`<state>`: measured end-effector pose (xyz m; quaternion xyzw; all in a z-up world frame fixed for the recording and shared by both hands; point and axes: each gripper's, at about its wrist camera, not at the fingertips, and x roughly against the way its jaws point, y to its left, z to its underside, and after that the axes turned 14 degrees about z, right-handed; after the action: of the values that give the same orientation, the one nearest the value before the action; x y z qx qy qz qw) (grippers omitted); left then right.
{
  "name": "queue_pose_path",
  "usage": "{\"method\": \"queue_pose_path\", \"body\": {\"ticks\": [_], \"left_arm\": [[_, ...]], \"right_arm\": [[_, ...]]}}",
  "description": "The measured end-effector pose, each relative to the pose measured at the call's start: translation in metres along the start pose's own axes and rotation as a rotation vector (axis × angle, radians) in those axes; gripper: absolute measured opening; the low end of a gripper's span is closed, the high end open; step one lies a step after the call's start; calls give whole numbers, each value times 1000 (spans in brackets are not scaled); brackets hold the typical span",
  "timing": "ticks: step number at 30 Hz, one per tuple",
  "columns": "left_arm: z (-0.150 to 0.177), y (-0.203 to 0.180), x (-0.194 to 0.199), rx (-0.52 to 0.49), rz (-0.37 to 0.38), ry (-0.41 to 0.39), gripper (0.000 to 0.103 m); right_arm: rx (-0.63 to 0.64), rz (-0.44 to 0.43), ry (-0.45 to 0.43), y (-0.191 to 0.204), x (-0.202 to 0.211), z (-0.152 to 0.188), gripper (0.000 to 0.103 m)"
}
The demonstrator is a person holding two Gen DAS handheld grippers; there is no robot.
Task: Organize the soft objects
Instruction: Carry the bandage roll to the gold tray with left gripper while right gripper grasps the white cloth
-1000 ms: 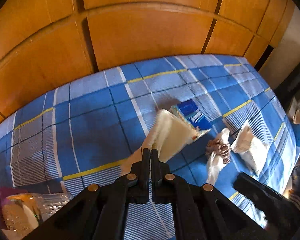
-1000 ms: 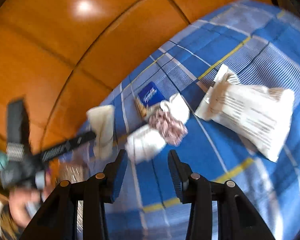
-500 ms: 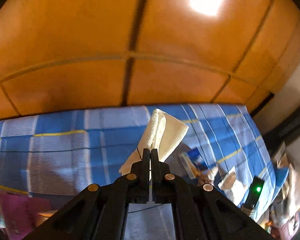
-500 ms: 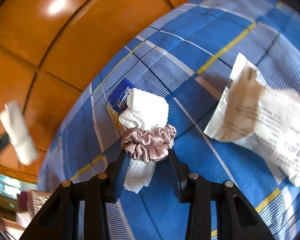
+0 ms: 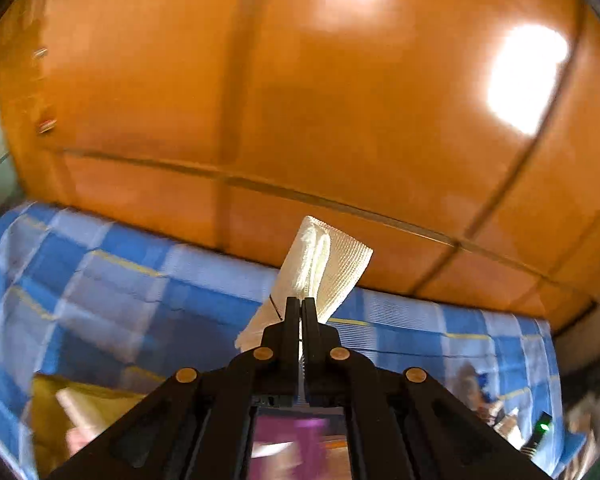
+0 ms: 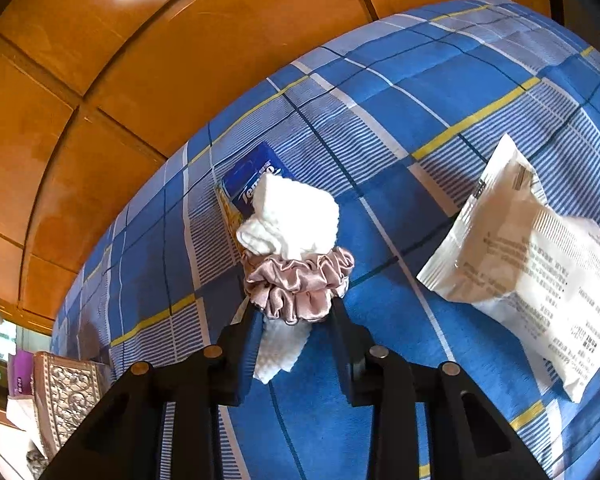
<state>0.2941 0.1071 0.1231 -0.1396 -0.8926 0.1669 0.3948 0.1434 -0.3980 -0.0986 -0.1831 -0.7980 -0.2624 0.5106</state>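
Note:
My left gripper (image 5: 301, 307) is shut on a folded white cloth (image 5: 320, 268) and holds it up in the air above the blue checked bedsheet (image 5: 148, 300). In the right wrist view my right gripper (image 6: 296, 314) is open, its fingers either side of a pink satin scrunchie (image 6: 300, 284) wrapped around a rolled white cloth (image 6: 296, 216) lying on the sheet (image 6: 420, 92). A blue tissue pack (image 6: 248, 184) lies just behind the roll.
A white plastic packet (image 6: 540, 272) lies at the right on the sheet. An ornate silver box (image 6: 68, 392) and a purple item (image 6: 20, 372) sit at the lower left. An orange wooden headboard (image 5: 300, 100) rises behind the bed.
My left gripper has lifted the white cloth and swung left, away from the pile. My right gripper has moved in until its fingers flank the scrunchie roll.

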Motion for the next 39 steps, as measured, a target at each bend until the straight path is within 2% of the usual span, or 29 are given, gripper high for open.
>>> {"method": "queue_pose_path", "body": {"ticks": [5, 10, 12, 19, 24, 26, 27, 28, 30, 33, 36, 39], "left_arm": [[26, 82, 56, 84, -92, -56, 1], [87, 154, 93, 170, -177, -51, 1], [116, 178, 101, 213, -183, -23, 1], [189, 214, 120, 324, -217, -10, 1], [224, 223, 117, 322, -283, 33, 1], [234, 223, 115, 329, -300, 40, 6], [240, 222, 115, 332, -303, 39, 14], [244, 221, 116, 334, -313, 34, 28], [251, 215, 120, 323, -335, 11, 41], [259, 206, 128, 289, -365, -14, 42], [266, 193, 136, 251, -384, -36, 50], [270, 182, 145, 218, -405, -63, 61]], "right_arm": [[42, 29, -5, 5, 1, 0, 33], [109, 79, -1, 18, -1, -1, 33], [130, 98, -5, 22, -1, 0, 33], [167, 154, -19, 35, -2, 5, 33], [189, 187, -18, 40, -4, 4, 33], [202, 204, -24, 44, -5, 5, 33], [211, 212, -28, 45, -5, 6, 33], [217, 219, -30, 46, -5, 6, 32], [228, 232, -33, 48, -5, 7, 31], [245, 244, -37, 54, -3, 9, 25], [267, 256, -46, 59, 0, 14, 22], [301, 230, -51, 68, 10, 20, 22]]}}
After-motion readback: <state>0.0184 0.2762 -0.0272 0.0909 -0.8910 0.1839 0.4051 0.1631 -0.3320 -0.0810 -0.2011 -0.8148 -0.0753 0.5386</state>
